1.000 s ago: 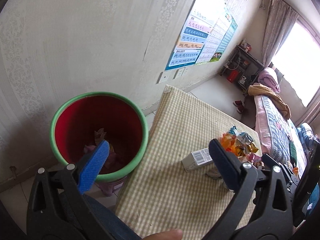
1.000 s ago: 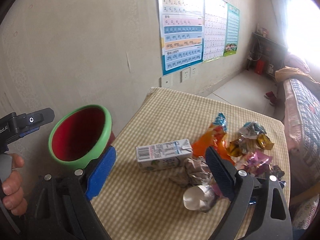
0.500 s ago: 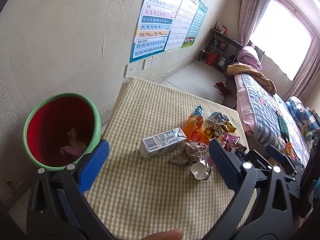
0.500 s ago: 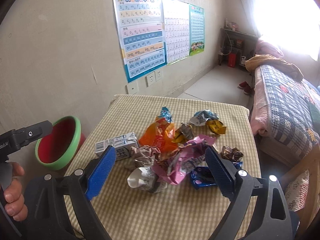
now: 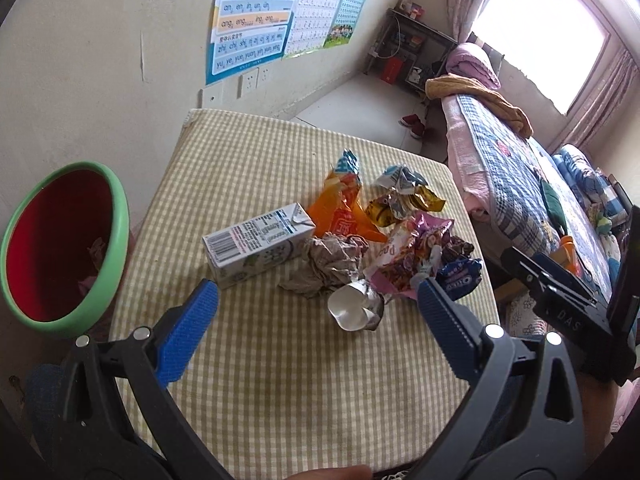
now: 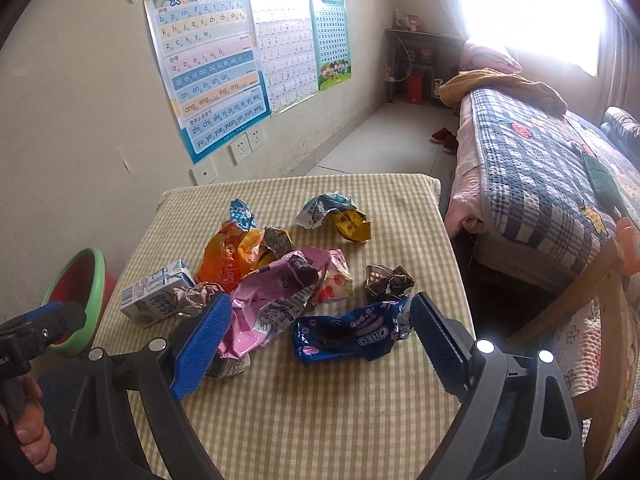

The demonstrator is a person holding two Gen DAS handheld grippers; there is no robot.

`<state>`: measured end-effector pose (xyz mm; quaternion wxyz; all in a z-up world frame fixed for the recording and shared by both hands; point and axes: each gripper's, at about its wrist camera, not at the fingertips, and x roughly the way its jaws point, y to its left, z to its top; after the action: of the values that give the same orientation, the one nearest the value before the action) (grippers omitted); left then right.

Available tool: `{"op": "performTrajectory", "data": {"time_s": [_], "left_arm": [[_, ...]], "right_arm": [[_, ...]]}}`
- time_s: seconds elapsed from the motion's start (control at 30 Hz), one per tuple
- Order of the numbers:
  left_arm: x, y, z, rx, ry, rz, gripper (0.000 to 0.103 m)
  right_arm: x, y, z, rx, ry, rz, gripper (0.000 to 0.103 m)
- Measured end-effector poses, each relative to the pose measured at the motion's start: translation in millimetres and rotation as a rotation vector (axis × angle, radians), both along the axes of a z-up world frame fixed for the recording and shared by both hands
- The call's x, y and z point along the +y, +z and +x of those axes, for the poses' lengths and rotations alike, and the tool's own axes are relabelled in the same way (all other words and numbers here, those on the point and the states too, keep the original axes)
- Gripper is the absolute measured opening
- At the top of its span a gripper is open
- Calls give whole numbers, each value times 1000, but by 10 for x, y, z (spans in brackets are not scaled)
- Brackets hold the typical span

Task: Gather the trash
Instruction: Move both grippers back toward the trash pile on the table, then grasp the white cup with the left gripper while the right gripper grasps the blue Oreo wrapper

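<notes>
Since a second ago both views have been swung away from the red bin (image 5: 60, 248) toward the litter pile, so that the bin is now seen only at the left edge, beside the checked table (image 5: 280, 380). The step in hand is judged to be the approach to the next piece of trash; nothing is gripped yet.

The left gripper (image 5: 318, 300) is held wide and empty above the near part of the table, its opening framing a crumpled silver foil wrapper (image 5: 354, 310) and crumpled brown paper (image 5: 332, 264), with the milk carton (image 5: 256, 244) just beyond its left finger.

The right gripper (image 6: 320, 320) is likewise spread wide and empty, bracketing the blue Oreo wrapper (image 6: 344, 336), with the pink wrapper (image 6: 276, 300) near its left finger.

The next move is judged to call for a descent, a closing on one thin, crinkly wrapper without the cloth being pinched, then carriage left to the bin.
</notes>
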<state>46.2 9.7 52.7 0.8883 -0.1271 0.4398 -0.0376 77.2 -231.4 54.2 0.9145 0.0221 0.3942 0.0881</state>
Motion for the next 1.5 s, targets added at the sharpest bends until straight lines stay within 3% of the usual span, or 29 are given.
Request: {"op": "performTrajectory", "data": {"time_s": [0.5, 0.7, 1.0, 1.17, 1.23, 1.5], "left_arm": [[-372, -598, 337, 156, -79, -10, 97], [-429, -817, 455, 212, -95, -5, 89], [-433, -979, 536, 254, -111, -24, 64], [-444, -969, 542, 254, -118, -81, 47], [-459, -949, 530, 248, -119, -75, 46], [-457, -813, 453, 224, -119, -83, 42]], "right_arm": [[-353, -528, 400, 150, -79, 38, 88], [-481, -812, 583, 224, -116, 68, 86], [-518, -1038, 651, 280, -119, 107, 45], [-489, -1047, 637, 274, -109, 106, 32], [-468, -1041, 625, 272, -103, 104, 24], [-493, -920, 557, 242, -111, 105, 8]]}}
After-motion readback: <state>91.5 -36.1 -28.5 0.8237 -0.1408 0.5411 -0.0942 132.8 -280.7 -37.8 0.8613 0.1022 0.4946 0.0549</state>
